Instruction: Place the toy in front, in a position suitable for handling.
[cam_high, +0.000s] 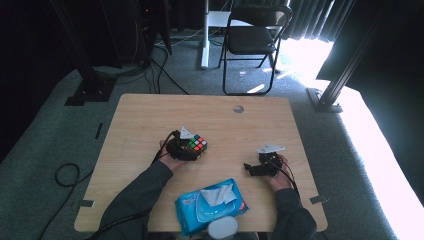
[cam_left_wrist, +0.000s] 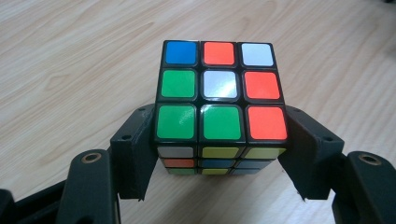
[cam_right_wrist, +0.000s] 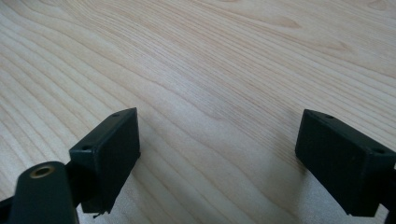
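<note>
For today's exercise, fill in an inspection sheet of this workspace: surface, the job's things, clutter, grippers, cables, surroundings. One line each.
Surface: light wooden table with rounded corners and a small round hole near its far edge; bare grain under the right gripper.
Job's things: scrambled multicoloured puzzle cube resting on the table, top face showing green, red, white and blue stickers.
Clutter: blue pack of wet wipes with its flap open, and a pale round lid at the near edge.
Grippers: left gripper shut on the cube's two sides; right gripper open, nothing between its jaws.
Cables: black cables on the floor at the left.
Surroundings: grey carpet, black folding chair, dark curtains, bright sunlight at the right.
</note>
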